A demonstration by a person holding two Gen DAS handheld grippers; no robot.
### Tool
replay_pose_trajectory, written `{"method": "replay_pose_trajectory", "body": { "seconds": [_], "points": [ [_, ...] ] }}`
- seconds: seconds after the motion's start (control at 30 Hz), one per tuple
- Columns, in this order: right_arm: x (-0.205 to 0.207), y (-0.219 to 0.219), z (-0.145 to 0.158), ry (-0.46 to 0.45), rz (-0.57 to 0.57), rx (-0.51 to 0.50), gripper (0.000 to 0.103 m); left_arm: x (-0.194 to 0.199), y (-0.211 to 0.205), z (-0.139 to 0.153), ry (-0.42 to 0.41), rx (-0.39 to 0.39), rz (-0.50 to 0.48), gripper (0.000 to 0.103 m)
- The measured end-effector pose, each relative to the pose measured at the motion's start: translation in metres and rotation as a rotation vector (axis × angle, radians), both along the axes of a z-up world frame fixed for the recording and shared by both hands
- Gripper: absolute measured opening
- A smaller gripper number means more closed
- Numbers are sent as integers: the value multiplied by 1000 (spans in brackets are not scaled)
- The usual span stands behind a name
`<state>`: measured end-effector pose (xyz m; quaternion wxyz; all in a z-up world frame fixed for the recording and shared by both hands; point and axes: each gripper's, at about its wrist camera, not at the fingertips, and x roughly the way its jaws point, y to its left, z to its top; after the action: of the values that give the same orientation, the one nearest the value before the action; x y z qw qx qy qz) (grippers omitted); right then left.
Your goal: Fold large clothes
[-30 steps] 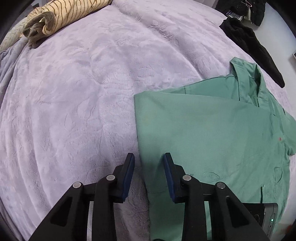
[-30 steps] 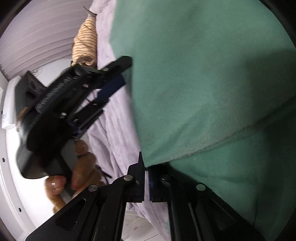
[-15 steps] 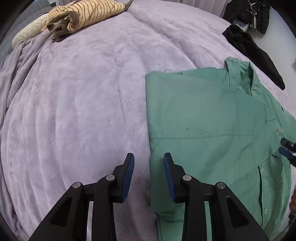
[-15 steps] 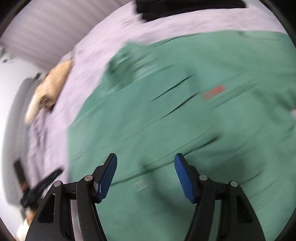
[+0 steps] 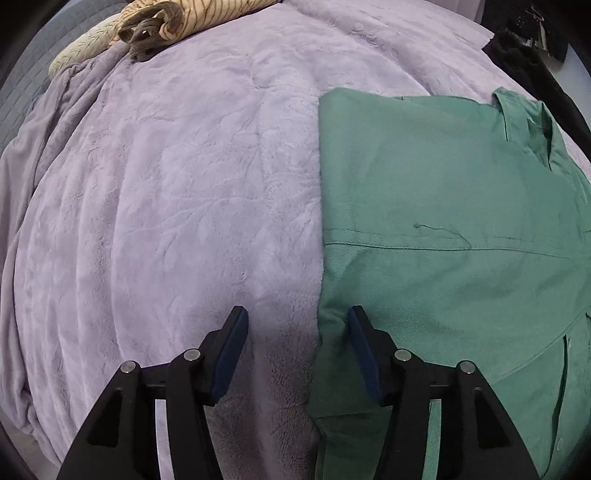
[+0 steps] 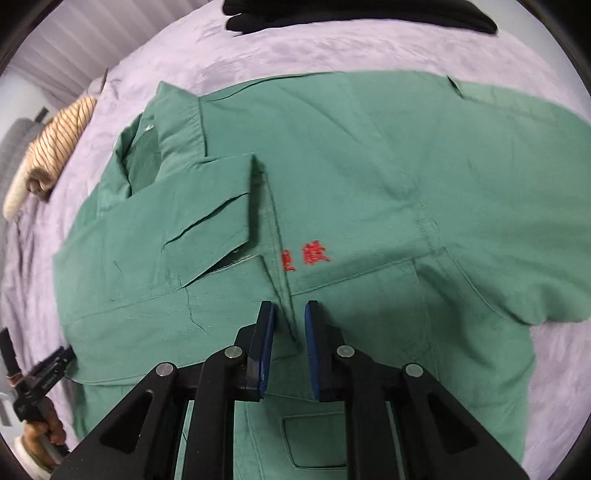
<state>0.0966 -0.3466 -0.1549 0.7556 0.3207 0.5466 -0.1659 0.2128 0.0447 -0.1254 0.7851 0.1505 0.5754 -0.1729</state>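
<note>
Now your left gripper (image 5: 295, 332), jaws just widened and empty, straddles the shirt (image 5: 443, 221) edge at frame bottom, while your right gripper (image 6: 289, 325), just narrowed, brackets its placket unpinched, likely for the next fold.

Lilac plush blanket (image 5: 166, 221), green shirt (image 5: 443, 192), striped garment (image 5: 192, 18), black clothing (image 6: 351, 13)
</note>
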Motion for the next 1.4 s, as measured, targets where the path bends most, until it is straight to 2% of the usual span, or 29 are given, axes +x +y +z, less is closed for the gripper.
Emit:
{"method": "replay_pose_trajectory", "body": {
  "seconds": [0.1,0.13,0.2,0.27,0.4,0.5,0.53,0.63,0.77,0.83,0.93,0.97,1.03,1.13,1.23,1.3,1.4],
  "points": [
    [-14,-7,15,30,-40,-39,21,-5,15,20,-13,-6,-2,58],
    [-22,-10,19,30,-44,-30,22,-9,20,25,-11,-9,-5,58],
    [-37,-11,25,16,-59,20,29,-20,26,34,7,-26,-22,58],
    [-54,-6,29,3,-69,85,58,-33,26,37,25,-29,-46,58],
    [-68,26,26,9,-25,133,59,-68,26,18,78,22,-70,58],
    [-65,51,18,50,3,151,59,-88,34,-9,116,100,-63,58],
    [-71,56,14,72,5,158,59,-93,39,-11,122,90,-58,58],
    [-85,67,11,102,6,168,59,-106,46,-3,97,94,-67,63],
    [-107,73,13,140,12,165,65,-119,48,14,95,116,-60,63],
    [-121,71,19,146,-1,176,65,-126,47,27,95,101,-50,63],
    [-132,69,29,129,-28,180,73,-141,43,42,97,70,-44,63],
    [-139,67,32,120,-39,186,73,-145,39,47,96,65,-40,64],
    [-147,63,39,107,-40,203,73,-152,35,56,79,49,-25,101],
    [-154,58,47,82,-67,211,73,-152,24,73,40,13,-42,103],
    [-154,55,53,62,-77,210,74,-155,9,80,25,26,-68,103],
    [-155,51,57,41,-82,214,83,-157,-1,85,28,19,-76,103],
    [-156,45,63,7,-90,209,83,-153,-12,88,59,0,-67,103]
  ]
}}
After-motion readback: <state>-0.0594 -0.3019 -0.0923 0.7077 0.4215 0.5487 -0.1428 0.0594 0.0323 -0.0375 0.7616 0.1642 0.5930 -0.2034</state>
